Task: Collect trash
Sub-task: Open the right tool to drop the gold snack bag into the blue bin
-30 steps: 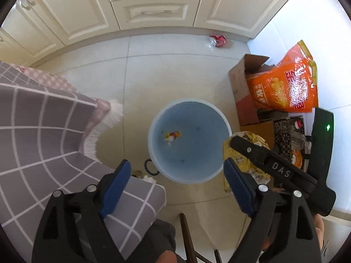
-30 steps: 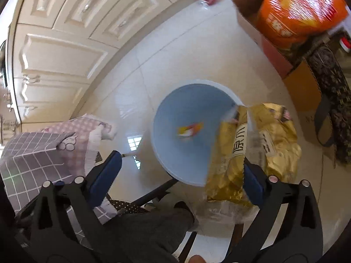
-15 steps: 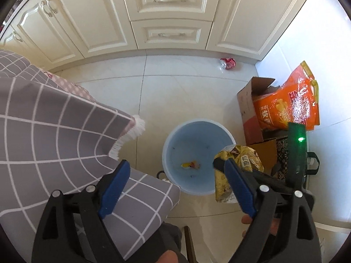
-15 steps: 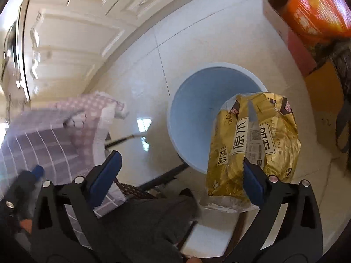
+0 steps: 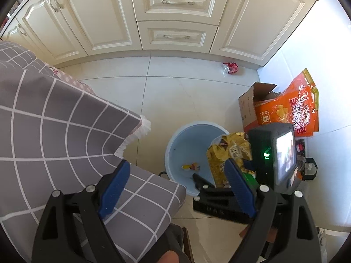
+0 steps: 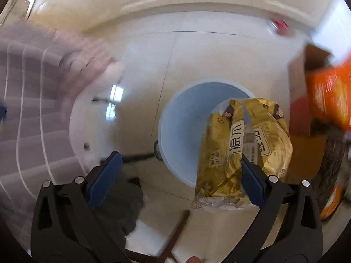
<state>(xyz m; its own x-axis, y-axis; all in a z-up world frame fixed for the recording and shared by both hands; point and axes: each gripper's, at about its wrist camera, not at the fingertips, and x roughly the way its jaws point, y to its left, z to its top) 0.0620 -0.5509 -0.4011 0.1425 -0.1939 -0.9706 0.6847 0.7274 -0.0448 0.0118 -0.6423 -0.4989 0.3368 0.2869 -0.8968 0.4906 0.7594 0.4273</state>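
Observation:
A light blue bucket (image 5: 188, 144) stands on the tiled floor, with a small yellow and red wrapper (image 5: 190, 167) at its bottom. It also shows in the right wrist view (image 6: 186, 127). A crumpled gold snack bag (image 6: 243, 144) hangs at the inner face of my right gripper's (image 6: 182, 173) right finger, over the bucket's right rim. The jaws stand wide apart. The bag also shows in the left wrist view (image 5: 228, 153). My left gripper (image 5: 177, 188) is open and empty, high above the bucket and the grey checked tablecloth (image 5: 54, 131).
A crushed red can (image 5: 230, 68) lies by the cream cabinets (image 5: 175, 17). A cardboard box (image 5: 250, 107) with an orange bag (image 5: 289, 109) stands right of the bucket, against the white wall. The right wrist view is motion blurred.
Both grippers have risen and tilted up, so the bucket looks smaller and more cabinet shows. The gold bag stays at the right finger, still over the bucket's right rim.

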